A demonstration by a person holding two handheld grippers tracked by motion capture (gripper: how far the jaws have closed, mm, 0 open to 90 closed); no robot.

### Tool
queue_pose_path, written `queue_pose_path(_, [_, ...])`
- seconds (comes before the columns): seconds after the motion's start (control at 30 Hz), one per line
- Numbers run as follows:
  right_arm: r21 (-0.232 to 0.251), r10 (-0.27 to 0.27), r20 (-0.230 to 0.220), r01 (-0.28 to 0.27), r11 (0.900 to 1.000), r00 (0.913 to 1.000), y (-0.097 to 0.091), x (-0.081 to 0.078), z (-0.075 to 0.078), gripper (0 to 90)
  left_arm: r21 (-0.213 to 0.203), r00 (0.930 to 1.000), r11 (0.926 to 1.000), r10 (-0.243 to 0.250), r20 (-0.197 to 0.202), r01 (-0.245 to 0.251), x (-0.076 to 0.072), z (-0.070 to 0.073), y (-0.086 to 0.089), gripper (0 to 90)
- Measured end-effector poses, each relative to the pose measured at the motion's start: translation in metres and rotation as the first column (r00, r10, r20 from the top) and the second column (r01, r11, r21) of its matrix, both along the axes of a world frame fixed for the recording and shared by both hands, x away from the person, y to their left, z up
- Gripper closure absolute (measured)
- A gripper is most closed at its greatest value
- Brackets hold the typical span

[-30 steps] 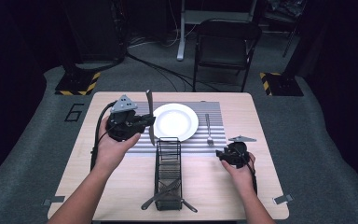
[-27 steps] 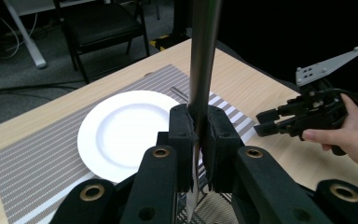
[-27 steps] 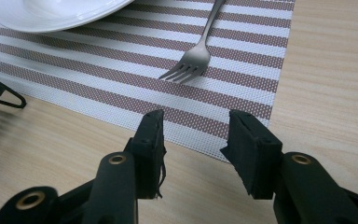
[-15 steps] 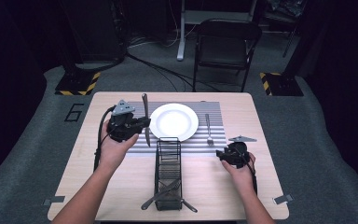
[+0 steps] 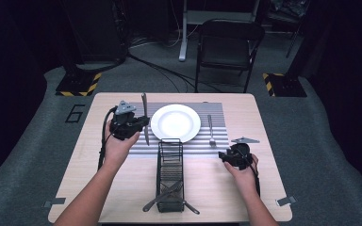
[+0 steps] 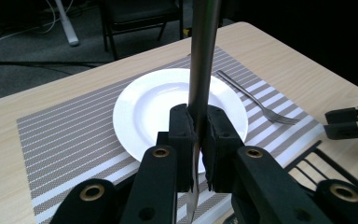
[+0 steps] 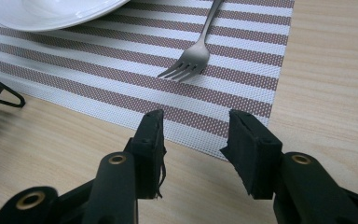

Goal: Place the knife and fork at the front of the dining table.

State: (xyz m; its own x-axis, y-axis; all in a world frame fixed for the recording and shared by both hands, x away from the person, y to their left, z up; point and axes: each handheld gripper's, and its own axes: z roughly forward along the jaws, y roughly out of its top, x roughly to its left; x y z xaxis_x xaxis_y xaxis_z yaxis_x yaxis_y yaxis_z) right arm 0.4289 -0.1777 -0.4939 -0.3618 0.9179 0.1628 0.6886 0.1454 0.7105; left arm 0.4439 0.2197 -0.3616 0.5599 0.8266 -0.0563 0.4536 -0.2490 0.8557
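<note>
- High view: left tongs (image 5: 141,123) clenched on knife (image 5: 144,113), held upright just left of plate (image 5: 175,122), likely for laying alongside it.
- Right tongs (image 7: 198,140) released, empty, low over bench (image 5: 264,122) near fork (image 7: 189,60).
- Fork flat on striped placemat (image 7: 98,70), right of plate.
- Wire caddy (image 5: 170,165) near bench front, cutlery inside.

Black left tool (image 6: 199,140), brass screws, grey triangular plate, trailing cable; forearms unsleeved.

Table brightly lit from above, surroundings dark; high view soft.
</note>
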Motion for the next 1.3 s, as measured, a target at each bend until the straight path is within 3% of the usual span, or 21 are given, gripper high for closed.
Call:
queue_pose_path(0.33, [-0.002, 0.005, 0.003, -0.005, 1.0000, 1.0000, 0.000, 0.000, -0.001, 55.8, 0.013, 0.9981, 0.9982, 0.059, -0.020, -0.058, 0.011, -0.026, 0.017, 82.5])
queue_pose_path(0.6, [-0.001, 0.006, 0.004, -0.006, 1.0000, 1.0000, 0.000, 0.000, -0.001, 55.8, 0.009, 0.9927, 0.9940, 0.110, -0.050, -0.109, 0.015, -0.046, 0.033, 82.5])
queue_pose_path(1.0, [-0.004, 0.007, -0.005, -0.007, 1.0000, 1.0000, 0.002, 0.000, -0.002, 55.8, -0.003, 0.9850, 0.9868, 0.162, -0.060, -0.162, 0.022, -0.065, 0.049, 82.6])
queue_pose_path(1.17, [0.001, 0.007, -0.012, -0.007, 1.0000, 0.9999, 0.003, 0.000, -0.003, 55.9, 0.056, 0.9771, 0.9778, 0.205, -0.058, -0.202, 0.032, -0.077, 0.046, 82.7])
queue_pose_path(1.3, [0.010, 0.008, -0.014, -0.008, 0.9999, 0.9999, 0.001, 0.001, -0.004, 55.9, 0.061, 0.9702, 0.9711, 0.235, -0.061, -0.231, 0.040, -0.086, 0.045, 82.6])
